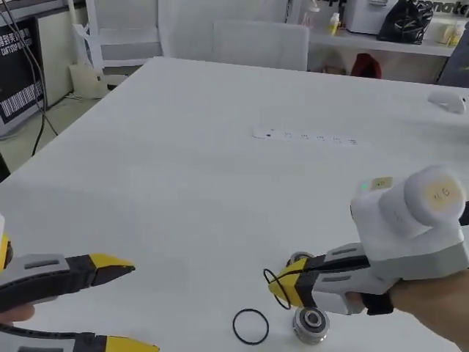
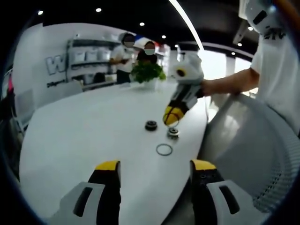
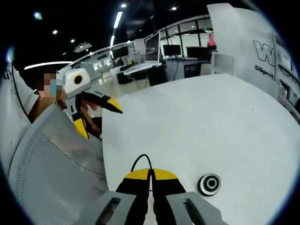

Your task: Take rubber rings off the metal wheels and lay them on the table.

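R gripper [image 3: 151, 174] jaws pinched tight on a rubber ring [image 3: 142, 161], near both wheels. 2nd ring [image 1: 250, 326] flat on desk [image 1: 183, 183] just beside metal wheel [image 1: 311, 323]; other wheel [image 1: 299, 258] behind R jaws. L gripper [image 1: 139, 306] jaws spread wide, well apart from the rest.

The black, yellow-tipped left gripper [image 2: 154, 165] rises from the bottom, its fingers [image 2: 107, 165] spread wide over the white bench [image 2: 84, 131]. Ahead, a thin black rubber ring [image 2: 164, 149] lies flat, with a small silver metal wheel [image 2: 173, 132] just beyond it and a dark-rimmed second wheel [image 2: 151, 125] near that one's left. The white right gripper [image 2: 171, 116] hangs just above the silver wheel, yellow fingertips closed together.
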`<state>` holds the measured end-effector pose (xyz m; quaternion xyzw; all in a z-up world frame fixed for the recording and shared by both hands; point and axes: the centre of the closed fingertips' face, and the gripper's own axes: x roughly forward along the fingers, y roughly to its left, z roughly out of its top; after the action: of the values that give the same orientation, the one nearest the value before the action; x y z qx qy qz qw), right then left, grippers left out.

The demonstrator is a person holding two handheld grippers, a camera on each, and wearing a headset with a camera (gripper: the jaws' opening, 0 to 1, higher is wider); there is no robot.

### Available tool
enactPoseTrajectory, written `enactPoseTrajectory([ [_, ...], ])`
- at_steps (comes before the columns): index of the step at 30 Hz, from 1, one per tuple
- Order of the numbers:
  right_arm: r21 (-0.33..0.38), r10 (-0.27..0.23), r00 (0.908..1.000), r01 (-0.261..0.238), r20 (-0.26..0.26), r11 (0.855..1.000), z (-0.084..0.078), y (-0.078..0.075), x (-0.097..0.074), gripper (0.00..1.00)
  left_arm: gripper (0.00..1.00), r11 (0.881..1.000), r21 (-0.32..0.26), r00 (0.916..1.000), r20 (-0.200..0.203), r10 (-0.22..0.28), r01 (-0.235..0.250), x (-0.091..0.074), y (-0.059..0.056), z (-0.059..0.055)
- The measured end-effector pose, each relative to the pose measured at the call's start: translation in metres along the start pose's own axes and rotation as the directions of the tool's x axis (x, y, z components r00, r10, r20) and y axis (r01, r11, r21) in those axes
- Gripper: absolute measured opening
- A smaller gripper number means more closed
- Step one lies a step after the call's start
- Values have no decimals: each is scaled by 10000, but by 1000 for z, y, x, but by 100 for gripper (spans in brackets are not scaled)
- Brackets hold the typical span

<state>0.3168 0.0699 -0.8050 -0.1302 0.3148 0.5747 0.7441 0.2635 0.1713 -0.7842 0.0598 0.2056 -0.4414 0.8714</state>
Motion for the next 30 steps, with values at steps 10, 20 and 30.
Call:
enactPoseTrajectory([
  [10,757,18,9987,21,-517,9971,-10,-5,19,0,61,9999,-115,10000,78,-20,21,2,-1,0],
  [20,594,64,9959,-10,-901,9982,-17,3,38,0,60,9998,-182,9999,106,-12,14,5,-2,1],
  [30,-517,-4,9811,-98,-1934,9986,-42,8,45,0,60,9997,-262,10000,27,17,-16,6,-4,-3],
])
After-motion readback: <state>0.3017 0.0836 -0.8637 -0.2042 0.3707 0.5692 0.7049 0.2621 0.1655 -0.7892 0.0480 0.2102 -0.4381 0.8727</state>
